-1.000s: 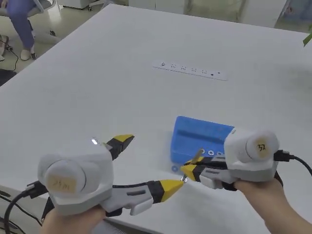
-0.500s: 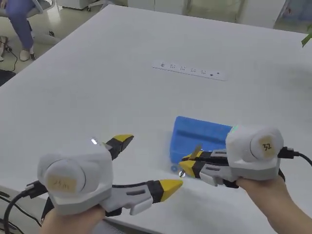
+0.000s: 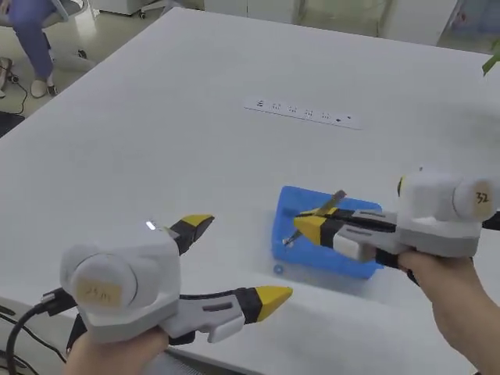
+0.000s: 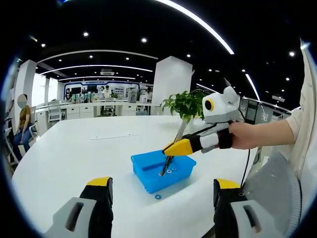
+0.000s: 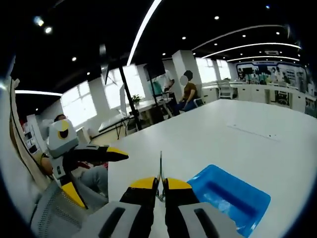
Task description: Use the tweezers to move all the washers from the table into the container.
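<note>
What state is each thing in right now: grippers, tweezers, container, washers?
left gripper: open, empty.
right gripper: shut on the tweezers.
tweezers: tips down inside the container.
container: open-topped, some washers inside.
washer on the table: lying flat outside the container.

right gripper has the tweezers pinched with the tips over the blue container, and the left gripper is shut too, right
Not quite. The left gripper is open; the left gripper view shows its fingers standing wide apart. The rest holds: the right gripper is shut on the tweezers, whose tips hang over the blue container.
</note>
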A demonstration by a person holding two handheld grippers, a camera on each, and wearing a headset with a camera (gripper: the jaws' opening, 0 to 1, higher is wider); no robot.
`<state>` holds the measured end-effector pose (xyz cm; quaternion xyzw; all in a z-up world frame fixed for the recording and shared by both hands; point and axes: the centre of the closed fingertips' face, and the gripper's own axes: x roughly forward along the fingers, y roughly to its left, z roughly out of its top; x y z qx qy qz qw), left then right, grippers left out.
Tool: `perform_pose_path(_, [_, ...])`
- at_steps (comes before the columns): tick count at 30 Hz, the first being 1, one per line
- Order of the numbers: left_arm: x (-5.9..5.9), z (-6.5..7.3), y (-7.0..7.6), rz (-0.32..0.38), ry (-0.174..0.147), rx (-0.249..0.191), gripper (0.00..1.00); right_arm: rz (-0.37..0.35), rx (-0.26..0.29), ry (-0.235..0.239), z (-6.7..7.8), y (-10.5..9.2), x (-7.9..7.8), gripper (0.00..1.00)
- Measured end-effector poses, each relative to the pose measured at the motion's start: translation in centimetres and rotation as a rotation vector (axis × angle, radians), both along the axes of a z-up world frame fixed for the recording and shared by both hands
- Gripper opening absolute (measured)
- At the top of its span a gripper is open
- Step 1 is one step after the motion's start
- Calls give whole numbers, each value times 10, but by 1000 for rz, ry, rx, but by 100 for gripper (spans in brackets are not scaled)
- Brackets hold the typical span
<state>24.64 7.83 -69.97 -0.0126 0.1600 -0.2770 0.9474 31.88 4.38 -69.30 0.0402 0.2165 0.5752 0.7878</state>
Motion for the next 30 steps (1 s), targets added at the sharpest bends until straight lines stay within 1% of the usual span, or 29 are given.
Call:
perform_pose_path(2, [0, 0, 0, -1, 1, 0, 85, -22, -9, -6, 1, -5, 10, 2])
perform_pose_path(5, [0, 0, -1, -3, 1, 1, 85, -62, -16, 0, 1, -11, 25, 2])
perform_pose_path(7, [0, 0, 0, -3, 0, 2, 85, -80, -16, 8, 0, -13, 30, 2])
perform_pose_path(10, [-1, 0, 0, -1, 0, 2, 85, -112, -35, 21, -4, -15, 38, 2])
perform_pose_path(14, [-1, 0, 0, -1, 0, 2, 85, -133, -62, 40, -11, -16, 42, 2])
perform_pose_path(22, [-1, -1, 0, -2, 3, 2, 85, -157, -95, 74, -23, -17, 47, 2])
perform_pose_path(28, [-1, -1, 0, -1, 4, 2, 85, -176, -134, 118, -37, -19, 52, 3])
perform_pose_path(30, [-1, -1, 0, -1, 3, 1, 85, -179, -147, 117, -40, -20, 54, 3])
